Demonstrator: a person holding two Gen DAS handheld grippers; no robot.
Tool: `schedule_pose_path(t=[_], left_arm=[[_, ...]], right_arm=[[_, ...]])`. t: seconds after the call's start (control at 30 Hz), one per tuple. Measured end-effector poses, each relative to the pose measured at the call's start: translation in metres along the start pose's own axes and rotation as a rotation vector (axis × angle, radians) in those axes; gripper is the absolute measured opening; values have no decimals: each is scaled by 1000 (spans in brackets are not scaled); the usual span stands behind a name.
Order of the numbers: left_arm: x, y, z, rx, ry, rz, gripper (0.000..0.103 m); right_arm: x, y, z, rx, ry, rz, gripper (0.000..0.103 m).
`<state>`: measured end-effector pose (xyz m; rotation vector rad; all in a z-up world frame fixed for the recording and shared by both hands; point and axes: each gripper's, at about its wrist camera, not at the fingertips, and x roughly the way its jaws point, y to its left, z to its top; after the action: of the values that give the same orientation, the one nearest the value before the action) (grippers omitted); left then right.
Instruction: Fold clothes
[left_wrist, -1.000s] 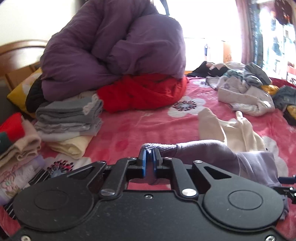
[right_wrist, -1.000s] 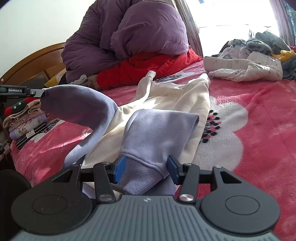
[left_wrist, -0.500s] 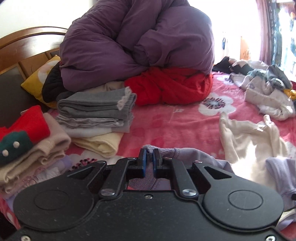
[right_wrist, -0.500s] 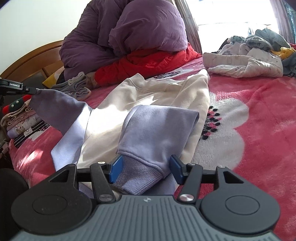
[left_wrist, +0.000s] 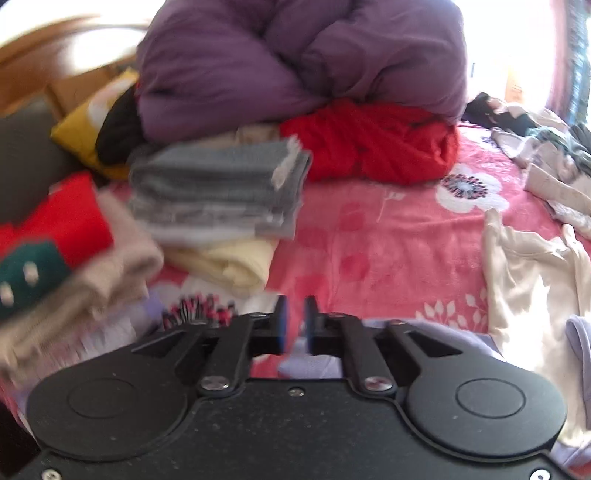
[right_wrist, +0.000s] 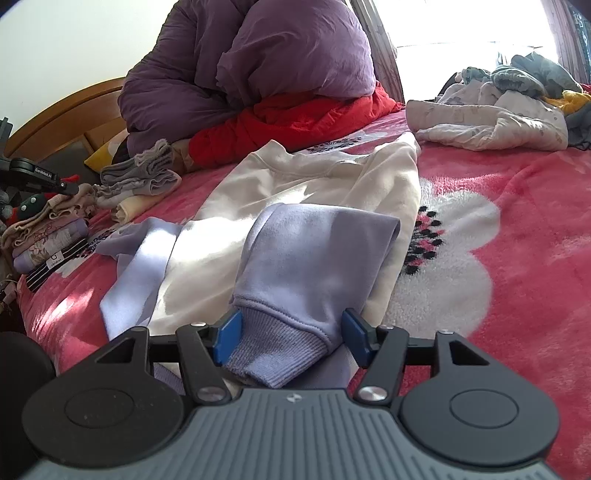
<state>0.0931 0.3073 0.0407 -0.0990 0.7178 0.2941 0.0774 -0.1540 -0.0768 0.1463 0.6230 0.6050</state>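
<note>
Now both sets of fingers are opening, releasing the lilac sleeves.
Right gripper (right_wrist: 291, 338) fingers straddle the ribbed cuff (right_wrist: 275, 350) unpressed; left gripper (left_wrist: 294, 325) holds nothing; the sweatshirt (right_wrist: 314, 192) lies at twelve o'clock on the bed (right_wrist: 517, 229): soft, light, floppy, best taken by cuff or hem.

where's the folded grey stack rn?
The folded grey clothes stack sits left of centre in the left wrist view, on a pale yellow folded garment, in front of the purple duvet, beside the red bundle.
</note>
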Motion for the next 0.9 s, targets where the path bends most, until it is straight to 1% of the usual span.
schedule_pose_path(t=[0.03, 0.07, 0.17, 0.27, 0.3, 0.4, 0.5, 0.53, 0.57, 0.6, 0.63, 0.7, 0.83, 0.9], left_arm=[[5, 5, -8, -52, 10, -15, 51], [11, 11, -17, -117, 25, -35, 54], [29, 28, -40, -294, 63, -97, 54], [47, 37, -57, -428, 95, -146, 54], [52, 38, -60, -447, 96, -157, 54], [66, 38, -65, -480, 99, -140, 54], [78, 40, -67, -518, 57, -155, 51], [81, 40, -66, -518, 46, -165, 39], [83, 40, -65, -502, 37, -163, 16], [86, 39, -64, -484, 28, -159, 9], [87, 37, -61, -461, 20, -156, 8], [79, 32, -54, -396, -30, -149, 5], [42, 29, -28, -276, -195, -161, 5], [28, 29, -15, -227, -246, -146, 5]], right_arm=[[0, 0, 0, -1, 0, 0, 61], [0, 0, 0, -2, 1, 1, 62], [0, 0, -1, -5, 0, 3, 62], [1, 0, -1, -5, 1, 4, 63], [1, 0, -1, -5, 1, 5, 63], [3, 0, -1, -10, 2, 5, 65], [4, 1, -3, -19, 3, 5, 66], [4, 1, -3, -24, 1, 2, 67], [4, 2, -3, -30, -2, -4, 67], [4, 4, -3, -40, -6, -13, 66], [3, 7, -3, -55, -14, -26, 66], [2, 12, -2, -86, -22, -39, 66], [6, 17, -5, -129, -3, -56, 68], [8, 18, -5, -137, 3, -57, 69]])
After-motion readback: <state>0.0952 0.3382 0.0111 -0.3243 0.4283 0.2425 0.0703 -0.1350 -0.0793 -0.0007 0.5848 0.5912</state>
